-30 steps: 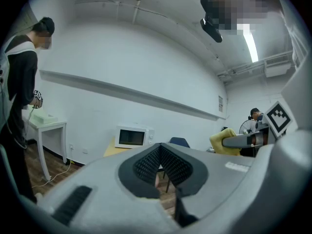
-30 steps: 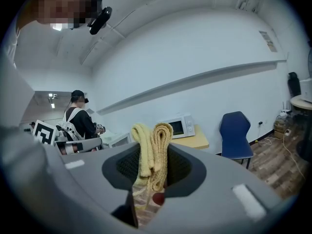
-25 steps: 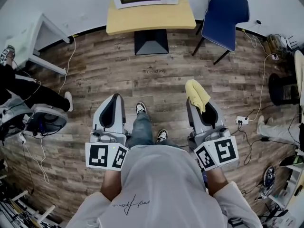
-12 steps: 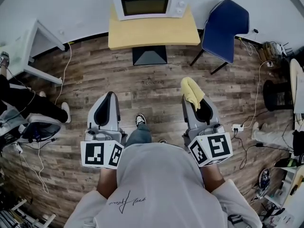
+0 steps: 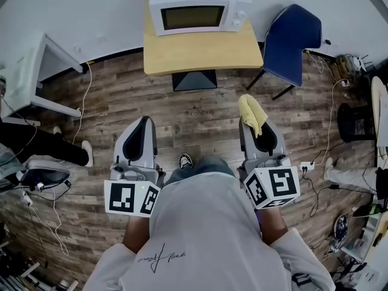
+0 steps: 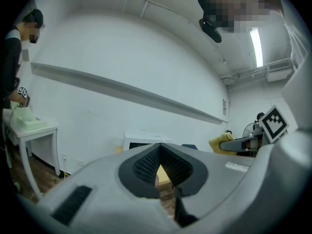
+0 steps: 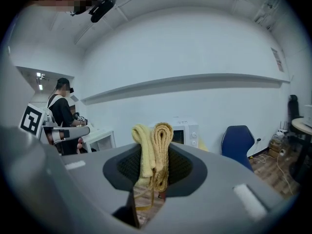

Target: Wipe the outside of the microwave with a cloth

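Observation:
A white microwave [image 5: 197,8] stands on a small wooden table [image 5: 203,50] against the far wall; it also shows small in the left gripper view [image 6: 141,140] and the right gripper view [image 7: 183,133]. My right gripper [image 5: 254,126] is shut on a folded yellow cloth [image 5: 252,114], which sticks up between the jaws in the right gripper view [image 7: 153,150]. My left gripper [image 5: 140,139] is shut with nothing in it. Both grippers are held low over the wood floor, well short of the table.
A blue chair [image 5: 294,38] stands right of the table. A white desk [image 5: 45,71] is at the left, with a person's leg [image 5: 36,147] near it. Cables [image 5: 330,120] and gear lie on the floor at the right.
The person has walked forward: the microwave and table have come lower and closer in the head view. Both grippers keep their pose, the cloth still held in the right one.

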Action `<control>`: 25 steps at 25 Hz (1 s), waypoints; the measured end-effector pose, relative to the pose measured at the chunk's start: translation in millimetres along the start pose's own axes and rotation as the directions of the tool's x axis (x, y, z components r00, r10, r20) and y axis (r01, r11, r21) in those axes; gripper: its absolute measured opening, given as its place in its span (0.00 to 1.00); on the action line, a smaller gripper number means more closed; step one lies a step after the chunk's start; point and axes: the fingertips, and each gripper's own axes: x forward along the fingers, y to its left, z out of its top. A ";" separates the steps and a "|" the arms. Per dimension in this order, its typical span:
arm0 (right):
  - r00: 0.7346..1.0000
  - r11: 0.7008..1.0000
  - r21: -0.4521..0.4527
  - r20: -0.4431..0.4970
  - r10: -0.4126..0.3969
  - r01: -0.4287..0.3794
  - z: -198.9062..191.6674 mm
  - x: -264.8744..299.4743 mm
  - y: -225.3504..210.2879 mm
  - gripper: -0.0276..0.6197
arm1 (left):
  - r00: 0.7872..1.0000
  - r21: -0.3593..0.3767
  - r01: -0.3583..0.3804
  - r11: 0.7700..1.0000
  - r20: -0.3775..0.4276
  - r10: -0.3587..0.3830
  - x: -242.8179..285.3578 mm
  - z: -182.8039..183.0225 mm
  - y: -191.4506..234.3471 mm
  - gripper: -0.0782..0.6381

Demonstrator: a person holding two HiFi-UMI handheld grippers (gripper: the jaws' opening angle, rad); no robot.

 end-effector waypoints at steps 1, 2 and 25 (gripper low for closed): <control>1.000 1.000 -0.005 0.003 0.015 -0.015 1.5 6.1 1.7 0.21 | 1.000 0.003 0.001 1.000 -0.003 -0.001 4.1 0.5 2.5 0.11; 1.000 1.000 -0.009 0.006 0.028 -0.028 3.2 12.5 2.6 0.20 | 1.000 0.007 0.000 1.000 -0.003 0.000 9.0 1.4 4.7 0.11; 0.991 0.991 0.043 0.050 0.124 -0.126 86.0 257.2 -103.0 0.21 | 1.000 0.034 0.010 0.999 -0.019 -0.009 264.9 56.9 85.4 0.10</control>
